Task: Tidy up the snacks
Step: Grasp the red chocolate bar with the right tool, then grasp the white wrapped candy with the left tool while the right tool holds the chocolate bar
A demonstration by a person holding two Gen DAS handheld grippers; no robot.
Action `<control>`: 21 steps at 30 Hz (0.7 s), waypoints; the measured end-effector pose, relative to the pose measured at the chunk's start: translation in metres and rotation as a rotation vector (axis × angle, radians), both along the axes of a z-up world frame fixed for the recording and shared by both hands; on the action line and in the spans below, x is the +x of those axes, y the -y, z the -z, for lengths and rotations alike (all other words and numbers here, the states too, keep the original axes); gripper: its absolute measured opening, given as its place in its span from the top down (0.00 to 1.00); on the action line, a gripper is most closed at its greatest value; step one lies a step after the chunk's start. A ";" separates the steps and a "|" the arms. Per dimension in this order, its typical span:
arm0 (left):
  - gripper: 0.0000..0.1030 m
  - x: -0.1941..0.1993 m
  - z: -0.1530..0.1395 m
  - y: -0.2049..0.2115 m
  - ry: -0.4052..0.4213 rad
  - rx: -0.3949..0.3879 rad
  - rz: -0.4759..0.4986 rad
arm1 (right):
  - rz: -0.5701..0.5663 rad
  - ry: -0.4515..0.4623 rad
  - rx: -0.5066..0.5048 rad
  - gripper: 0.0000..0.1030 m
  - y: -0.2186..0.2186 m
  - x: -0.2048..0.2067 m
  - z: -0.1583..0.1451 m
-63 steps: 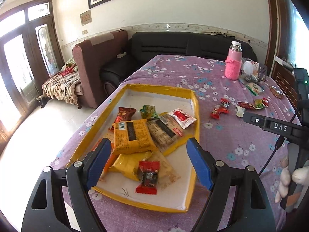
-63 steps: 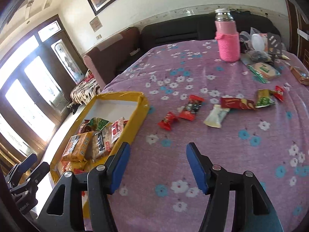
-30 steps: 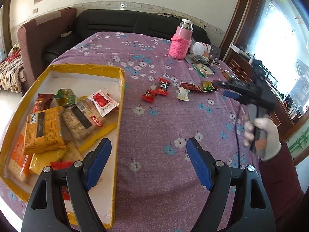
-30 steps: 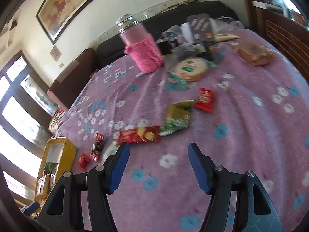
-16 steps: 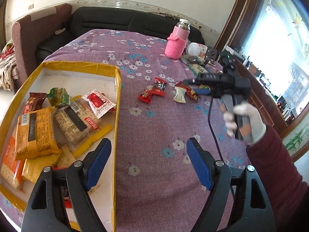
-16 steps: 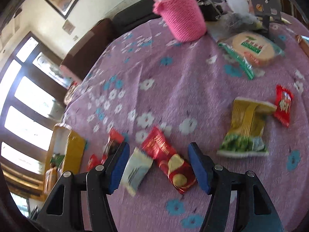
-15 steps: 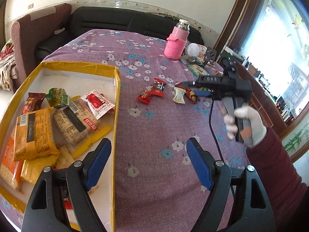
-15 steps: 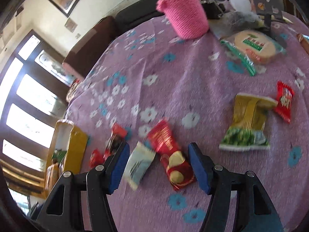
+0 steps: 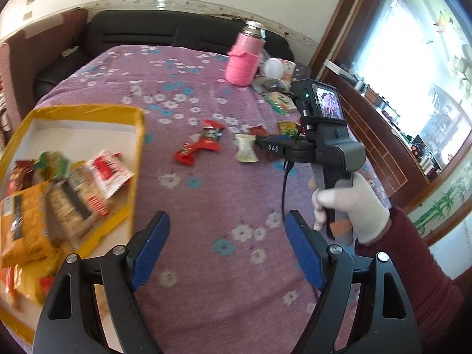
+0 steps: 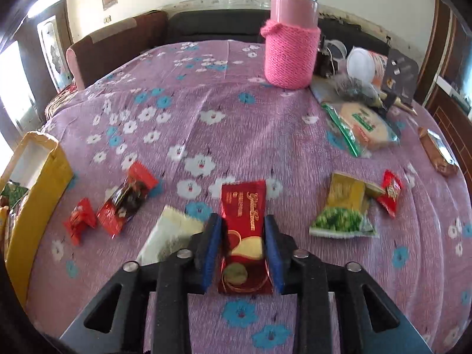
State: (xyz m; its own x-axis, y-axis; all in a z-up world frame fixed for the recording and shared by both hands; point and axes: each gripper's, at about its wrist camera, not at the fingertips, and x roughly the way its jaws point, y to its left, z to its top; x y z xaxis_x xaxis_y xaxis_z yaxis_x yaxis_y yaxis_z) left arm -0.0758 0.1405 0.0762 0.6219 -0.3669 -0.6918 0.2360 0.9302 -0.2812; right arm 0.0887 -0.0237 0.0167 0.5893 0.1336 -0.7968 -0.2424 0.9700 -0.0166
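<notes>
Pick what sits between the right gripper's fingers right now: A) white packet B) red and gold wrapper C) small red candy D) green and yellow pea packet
B: in the right wrist view the right gripper has its blue fingers closed in on both sides of the red and gold wrapper; the white packet lies just to its left on the tablecloth.

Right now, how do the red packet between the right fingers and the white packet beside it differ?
The red packet is glossy with gold lettering; the white packet is pale and plain. The red packet sits between the right gripper fingers; the white packet lies free outside the left finger. Both rest on the purple tablecloth.
</notes>
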 end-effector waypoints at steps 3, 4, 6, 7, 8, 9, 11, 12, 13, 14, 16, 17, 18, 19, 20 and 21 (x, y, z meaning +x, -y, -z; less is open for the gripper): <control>0.22 0.020 0.002 0.023 -0.015 0.037 0.039 | 0.050 -0.035 0.043 0.74 0.020 -0.012 -0.001; 0.22 0.027 0.004 0.030 -0.019 0.053 0.049 | 0.066 -0.040 0.063 0.74 0.030 -0.022 -0.001; 0.22 0.047 0.011 0.048 -0.033 0.071 0.093 | 0.084 -0.047 0.118 0.74 0.048 -0.041 -0.002; 0.22 0.059 0.016 0.057 -0.043 0.077 0.113 | 0.093 -0.041 0.147 0.74 0.057 -0.053 -0.005; 0.22 0.071 0.020 0.066 -0.055 0.085 0.119 | 0.101 -0.037 0.182 0.74 0.067 -0.062 -0.006; 0.23 0.084 0.025 0.072 -0.063 0.094 0.116 | 0.105 -0.031 0.217 0.74 0.076 -0.069 -0.008; 0.28 0.107 0.034 0.084 -0.070 0.114 0.103 | 0.116 -0.020 0.293 0.74 0.091 -0.076 -0.011; 0.28 0.118 0.039 0.091 -0.072 0.128 0.098 | 0.127 -0.025 0.317 0.74 0.097 -0.077 -0.010; 0.28 0.124 0.042 0.095 -0.070 0.138 0.100 | 0.130 -0.037 0.338 0.74 0.100 -0.074 -0.010; 0.28 0.130 0.046 0.101 -0.063 0.155 0.106 | 0.124 -0.044 0.354 0.74 0.101 -0.072 -0.009; 0.29 0.138 0.056 0.112 -0.059 0.210 0.115 | 0.116 -0.047 0.363 0.74 0.100 -0.066 -0.009; 0.34 0.141 0.063 0.116 -0.067 0.244 0.121 | 0.112 -0.051 0.369 0.74 0.100 -0.065 -0.009; 0.36 0.141 0.065 0.122 -0.045 0.290 0.123 | 0.112 -0.054 0.375 0.74 0.101 -0.065 -0.009; 0.46 0.139 0.066 0.127 -0.015 0.339 0.136 | 0.116 -0.057 0.382 0.74 0.101 -0.066 -0.008; 0.50 0.136 0.066 0.129 0.002 0.364 0.141 | 0.120 -0.064 0.387 0.74 0.103 -0.065 -0.007; 0.65 0.134 0.065 0.130 0.001 0.354 0.152 | 0.129 -0.070 0.391 0.74 0.105 -0.065 -0.006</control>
